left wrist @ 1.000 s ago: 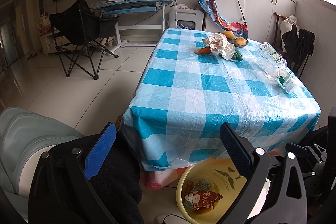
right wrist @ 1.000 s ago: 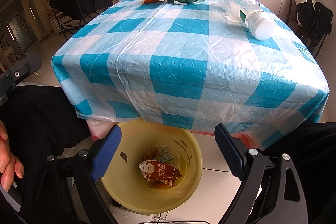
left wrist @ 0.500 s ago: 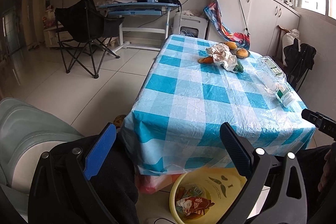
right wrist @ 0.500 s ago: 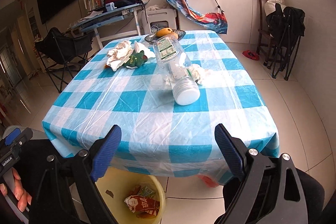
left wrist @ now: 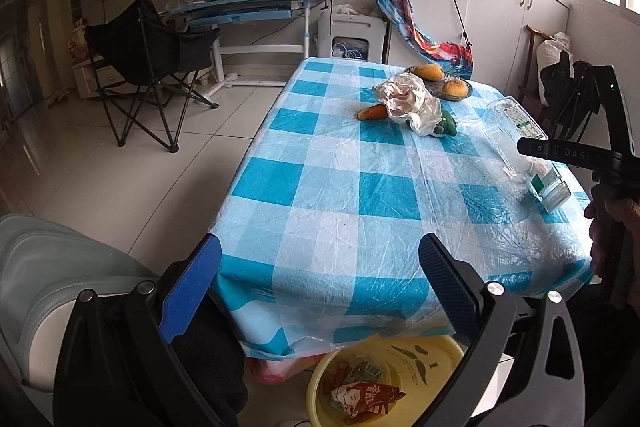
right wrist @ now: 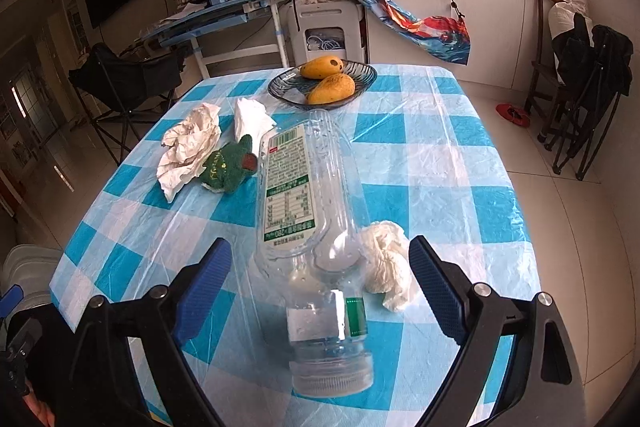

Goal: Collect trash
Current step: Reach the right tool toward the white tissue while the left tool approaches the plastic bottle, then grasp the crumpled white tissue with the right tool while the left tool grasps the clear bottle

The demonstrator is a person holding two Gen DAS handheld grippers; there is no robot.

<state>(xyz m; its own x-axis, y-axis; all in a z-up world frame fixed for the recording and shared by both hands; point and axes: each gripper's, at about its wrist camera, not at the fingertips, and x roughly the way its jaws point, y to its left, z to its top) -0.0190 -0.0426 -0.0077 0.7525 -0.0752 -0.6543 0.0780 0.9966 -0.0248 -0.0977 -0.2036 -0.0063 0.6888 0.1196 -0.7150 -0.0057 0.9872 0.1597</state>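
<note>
On the blue checked table an empty plastic bottle is lying between the wide-open, empty right gripper, so it should be lowered and squeezed gently around the middle.

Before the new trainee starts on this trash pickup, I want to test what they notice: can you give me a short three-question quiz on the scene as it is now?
1. True or false: the plastic bottle stands upright on the table.
2. What lies in the glass dish?
A. mangoes
B. tissues
C. a carrot
3. Fill in: snack wrappers already lie in the yellow ____ on the floor.

Key:
1. False. It lies on its side, cap end towards the open right gripper.
2. A. Two mangoes.
3. Basin. It sits by the table's near edge, below the open left gripper.
</note>
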